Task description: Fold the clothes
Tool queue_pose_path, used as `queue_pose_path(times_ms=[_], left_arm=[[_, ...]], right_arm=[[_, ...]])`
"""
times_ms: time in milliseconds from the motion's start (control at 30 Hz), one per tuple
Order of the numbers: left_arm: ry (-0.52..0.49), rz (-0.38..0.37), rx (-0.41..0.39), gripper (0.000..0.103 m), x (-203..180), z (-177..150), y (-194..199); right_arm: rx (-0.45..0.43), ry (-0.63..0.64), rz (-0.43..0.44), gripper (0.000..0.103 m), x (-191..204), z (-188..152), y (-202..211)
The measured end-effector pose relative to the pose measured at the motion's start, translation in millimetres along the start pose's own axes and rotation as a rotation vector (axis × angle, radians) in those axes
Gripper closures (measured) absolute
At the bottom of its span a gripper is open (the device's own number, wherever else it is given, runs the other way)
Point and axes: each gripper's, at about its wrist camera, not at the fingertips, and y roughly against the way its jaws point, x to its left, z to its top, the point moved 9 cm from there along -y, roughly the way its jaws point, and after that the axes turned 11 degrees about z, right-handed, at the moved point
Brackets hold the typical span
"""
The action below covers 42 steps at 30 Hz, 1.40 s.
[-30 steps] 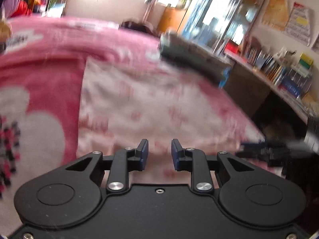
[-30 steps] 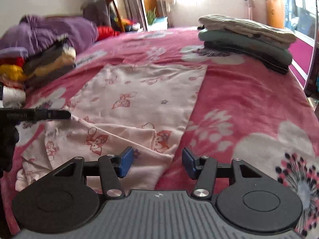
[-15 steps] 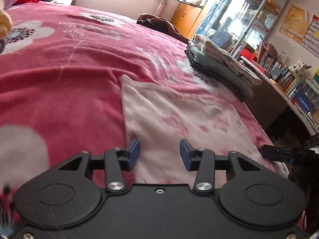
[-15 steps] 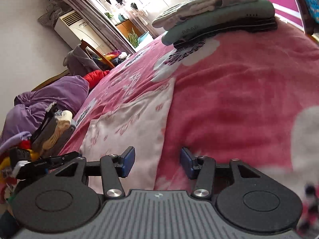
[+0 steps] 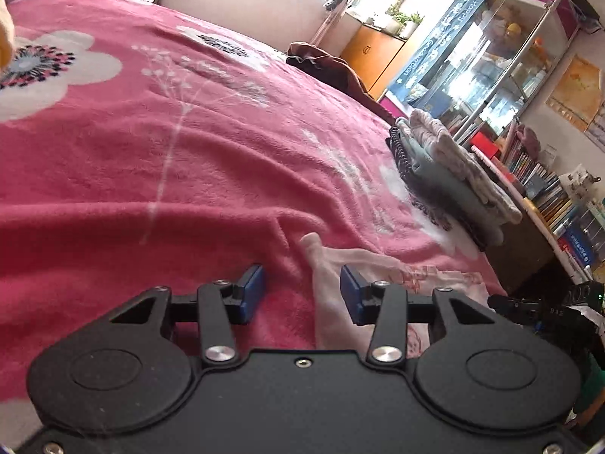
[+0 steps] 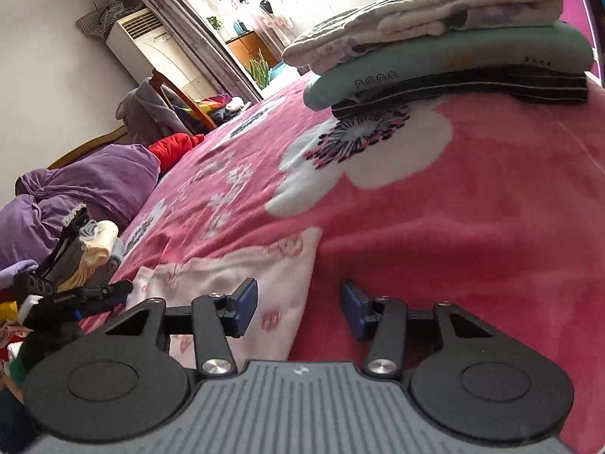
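A pale pink garment [image 6: 242, 276] with little prints lies flat on the pink flowered blanket [image 5: 159, 159] of the bed, close to the near edge. Both tongs are down low at it, one at each far corner of the cloth. The left gripper [image 5: 302, 289] is wide open, with the left corner of the cloth between its fingers. The right gripper [image 6: 298, 302] is wide open too, and the right edge of the cloth runs between its fingers. Neither one holds anything.

I think the step in hand is taking hold of the two far corners. Next, each gripper needs to close on the thin cloth only, and not pinch the fluffy blanket under it.

There is a lot of open blanket past the cloth. A neat stack of folded clothes [image 6: 446, 38] sits far off by the right edge of the bed. A messy pile of clothes [image 6: 87, 249] sits by the left edge, near the cloth. The middle is free for moving.
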Motion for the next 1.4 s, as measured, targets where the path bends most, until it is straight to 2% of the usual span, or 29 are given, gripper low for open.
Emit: queue_pose_path(times_ms=[300,367,400,433,733,867,1000,1167,1233,1400], left_arm=[[-0.039,-0.012,0.002,0.074,-4,14,-20],[-0.050,-0.011,-0.001,0.078,-6,13,-19],[-0.056,-0.011,-0.002,0.090,-8,13,-19],[-0.059,-0.018,-0.007,0.097,-10,14,-17],[-0.104,-0.068,-0.068,0.099,-30,15,6],[-0.106,-0.117,-0.096,0.100,-37,17,17],[-0.095,-0.180,-0.161,0.100,-40,16,46],[-0.092,-0.248,-0.261,0.100,-42,6,105],[-0.131,-0.249,-0.283,0.100,-45,-6,129],[-0.327,-0.210,-0.331,0.100,-63,-46,186]], right_arm=[[0.067,0.105,-0.030,0.062,4,18,-26],[0.052,0.110,-0.024,0.078,6,20,-25],[0.043,0.111,-0.021,0.094,6,21,-24],[0.034,0.113,-0.017,0.097,7,22,-23],[-0.050,0.162,0.027,0.098,30,33,2],[-0.079,0.192,0.054,0.098,47,36,12],[-0.119,0.225,0.094,0.098,70,34,31],[-0.182,0.270,0.173,0.098,111,15,75],[-0.201,0.284,0.188,0.098,126,2,94],[-0.234,0.256,0.197,0.098,147,-43,138]])
